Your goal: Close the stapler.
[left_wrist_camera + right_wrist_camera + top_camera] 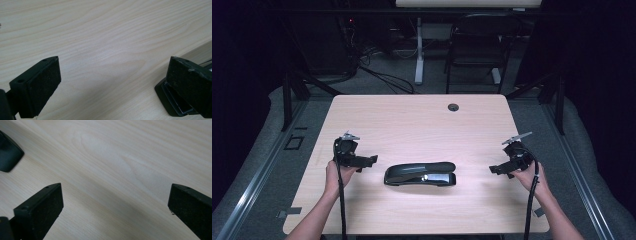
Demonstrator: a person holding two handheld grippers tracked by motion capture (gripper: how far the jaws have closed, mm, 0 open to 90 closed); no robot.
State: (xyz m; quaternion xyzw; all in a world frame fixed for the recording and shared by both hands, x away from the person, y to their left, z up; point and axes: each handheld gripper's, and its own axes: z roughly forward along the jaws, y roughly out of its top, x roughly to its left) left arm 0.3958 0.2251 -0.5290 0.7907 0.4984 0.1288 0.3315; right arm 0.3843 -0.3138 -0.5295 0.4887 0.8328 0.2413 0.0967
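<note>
A pale wood tabletop (412, 115) is sitting in a dark room. The left gripper (371, 160) is hovering, fingers (41, 87) spread and empty. Mid-table a black stapler (420, 174) is lying flat: probably stiff, weighty, glossy-slick, best pinched across its body. The right gripper (493, 169) is waiting spread too.

Left gripper (110, 85) jaws spread wide over bare light wood table (105, 37), nothing between them. Black stapler (172, 105) end lies at lower right, partly behind the right-hand jaw.
</note>
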